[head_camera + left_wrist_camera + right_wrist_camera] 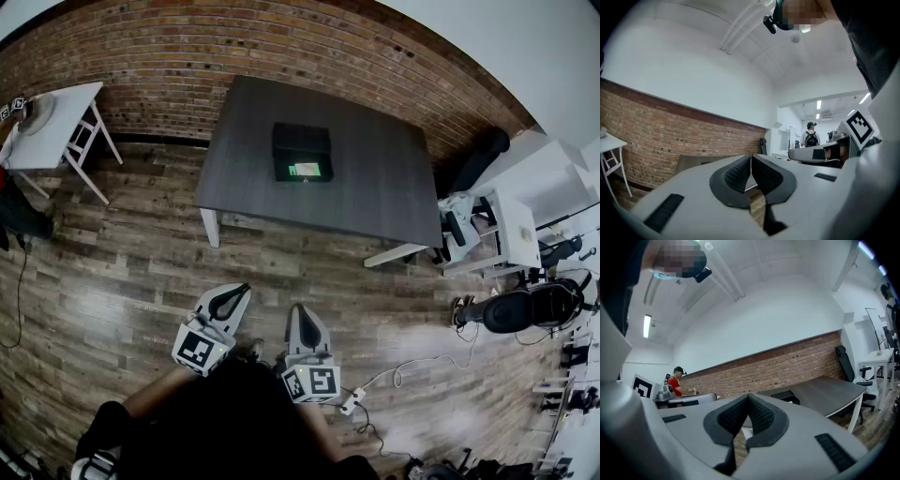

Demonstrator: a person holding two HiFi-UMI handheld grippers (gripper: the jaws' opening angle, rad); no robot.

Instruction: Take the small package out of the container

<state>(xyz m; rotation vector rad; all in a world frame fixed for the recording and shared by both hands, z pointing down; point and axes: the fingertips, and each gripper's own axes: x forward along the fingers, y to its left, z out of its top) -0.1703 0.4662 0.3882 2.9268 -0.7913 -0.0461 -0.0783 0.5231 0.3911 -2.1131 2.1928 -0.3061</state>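
While I am standing well back from the table (375,178), nothing of the task is getting done yet: reaching, gripping and lifting out are all waiting.
- Container (300,139): sitting mid-table.
- Small package (305,170): lying inside, at the near side, long axis running left to right; ends too small to tell apart.
- Left gripper (242,291), right gripper (302,309): I am holding both low, jaws pressed together, pinching nothing.

Left gripper (751,158) closed tip to tip, nothing between. Far left: brick wall (670,136), dark tabletop (693,162) in front of it. Far right: person with backpack (810,138), back turned.
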